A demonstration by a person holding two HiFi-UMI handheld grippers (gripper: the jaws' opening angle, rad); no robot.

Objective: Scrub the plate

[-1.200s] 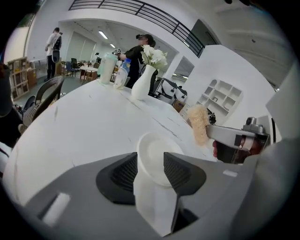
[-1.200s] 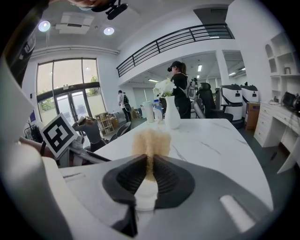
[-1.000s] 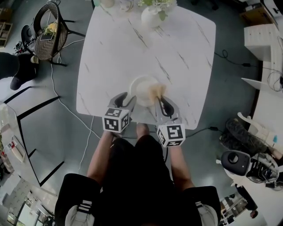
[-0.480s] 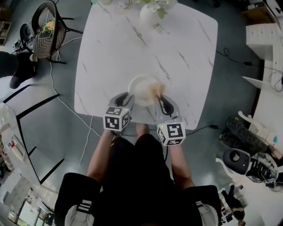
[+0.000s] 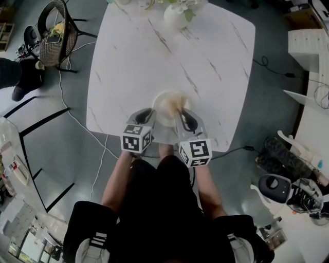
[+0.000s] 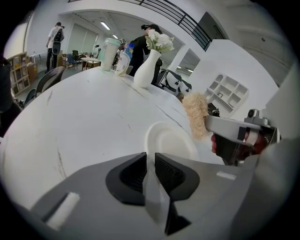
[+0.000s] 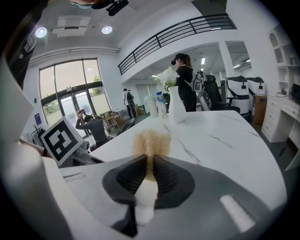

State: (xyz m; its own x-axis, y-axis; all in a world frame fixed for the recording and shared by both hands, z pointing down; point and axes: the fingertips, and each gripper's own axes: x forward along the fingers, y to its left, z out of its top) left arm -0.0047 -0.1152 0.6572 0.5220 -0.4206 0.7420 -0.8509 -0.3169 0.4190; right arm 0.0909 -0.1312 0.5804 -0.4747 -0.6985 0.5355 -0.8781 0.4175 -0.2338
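A small white plate [image 5: 163, 109] lies near the front edge of the white marble table [image 5: 154, 56]. My left gripper [image 5: 150, 116] is at the plate's near-left rim. In the left gripper view its jaws are closing, with the rim of the plate [image 6: 171, 139] in the narrow gap and the pads against it. My right gripper [image 5: 179, 114] is shut on a tan fibrous scrubber [image 5: 176, 101], which hangs over the plate's right side. The scrubber [image 7: 151, 142] sticks out past the right jaws, and the scrubber [image 6: 196, 114] shows above the plate's far right rim.
A white vase of flowers [image 5: 178, 15] and bottles [image 6: 115, 52] stand at the table's far edge. A wicker chair [image 5: 55, 34] and floor cables lie to the left. People stand in the background. The table's front edge is just below the grippers.
The left gripper's jaws have narrowed from wide open onto the plate's near rim. The right gripper and scrubber have shifted slightly left over the plate.
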